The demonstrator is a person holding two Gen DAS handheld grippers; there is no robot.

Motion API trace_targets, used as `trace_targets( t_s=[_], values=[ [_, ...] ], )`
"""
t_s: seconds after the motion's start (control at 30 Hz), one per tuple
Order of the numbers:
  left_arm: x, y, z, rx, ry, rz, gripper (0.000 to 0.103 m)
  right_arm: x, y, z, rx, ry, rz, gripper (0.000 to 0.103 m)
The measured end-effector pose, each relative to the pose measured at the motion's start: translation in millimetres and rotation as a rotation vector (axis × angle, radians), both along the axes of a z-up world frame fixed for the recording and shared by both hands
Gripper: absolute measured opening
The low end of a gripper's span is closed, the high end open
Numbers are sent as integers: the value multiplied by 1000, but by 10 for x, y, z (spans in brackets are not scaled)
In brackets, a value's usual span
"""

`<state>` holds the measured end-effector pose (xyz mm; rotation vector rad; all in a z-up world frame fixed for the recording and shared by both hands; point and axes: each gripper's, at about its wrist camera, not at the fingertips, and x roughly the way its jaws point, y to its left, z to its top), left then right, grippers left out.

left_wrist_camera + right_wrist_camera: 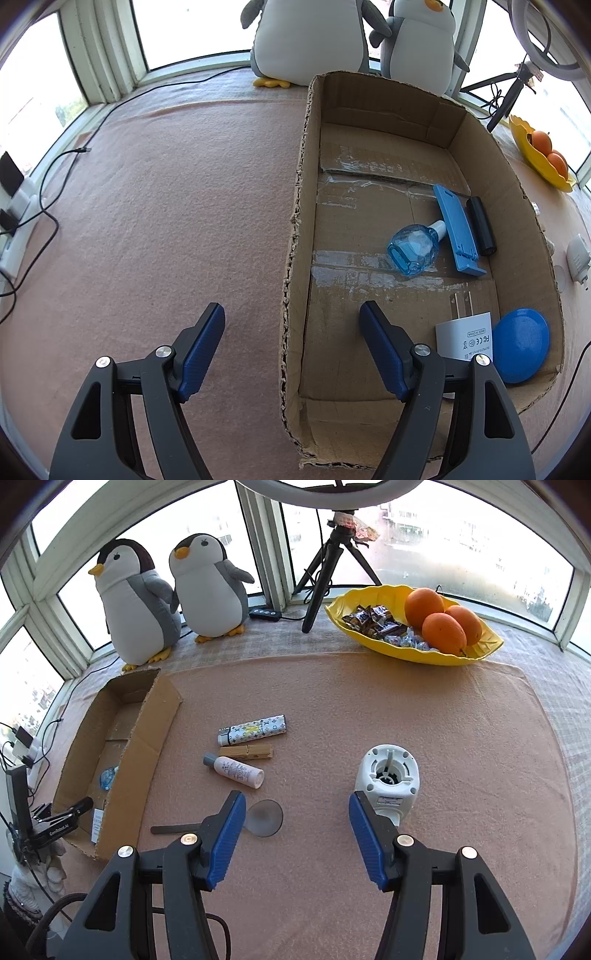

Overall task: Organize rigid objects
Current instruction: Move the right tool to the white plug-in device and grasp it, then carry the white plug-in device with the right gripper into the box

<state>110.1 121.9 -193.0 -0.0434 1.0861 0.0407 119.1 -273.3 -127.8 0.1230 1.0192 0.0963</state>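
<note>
Left gripper (291, 347) hangs with jaws apart and nothing between them, straddling the near left wall of the cardboard box (295, 236), probably parked there as the drop point. Already in the box, centre right of the left wrist view: blue glass bottle (413, 251), blue plastic stand (458, 229) beside it, black cylinder (480, 225) just right of the stand, white charger (465, 336) and blue disc (521, 343) in the lower right corner. They look sorted.

Right gripper (297, 834) also has jaws apart, empty, over open cloth at the bottom centre of its view. Loose items left on the cloth: patterned lighter (255, 731), wooden clothespin (247, 752) just below it, small white bottle (236, 771) below that, all mid-frame. A clear round disc (264, 818) sits just past the left fingertip, a dark flat strip (175, 829) to its left. A white round device (388, 775) stands just beyond the right fingertip and looks like the likely next pick, though I can't be sure.

Surface: pinkish felt cloth (406, 709) on a bay-window ledge. Upper frame: two penguin plushies (170, 594), tripod (328, 565), yellow dish (417, 653) with oranges (439, 622) and candy. Bright windows all round, cables at the left edge.
</note>
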Motion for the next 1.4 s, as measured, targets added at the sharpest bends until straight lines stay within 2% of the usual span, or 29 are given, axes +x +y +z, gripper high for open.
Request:
trace_targets(
  t_s=[0.23, 0.7, 0.93, 1.0, 1.23, 1.3, 1.4],
  values=[
    [0, 3, 1, 1, -1, -2, 77, 131, -402, -96, 0, 24, -93, 54],
    [2, 8, 3, 1, -1, -1, 77, 377, -803, -436, 127, 153, -170, 54],
    [2, 8, 3, 1, -1, -1, 77, 439, -845, -531, 162, 190, -183, 43],
    [2, 9, 3, 0, -1, -1, 77, 455, -860, -567, 169, 205, -187, 35],
    [1, 9, 3, 1, -1, -1, 77, 451, -864, -638, 198, 225, -184, 31],
    [1, 9, 2, 0, -1, -1, 77, 451, -855, -641, 203, 224, -184, 25],
    [1, 9, 3, 0, -1, -1, 77, 427, -844, -638, 207, 215, -188, 25]
  ],
)
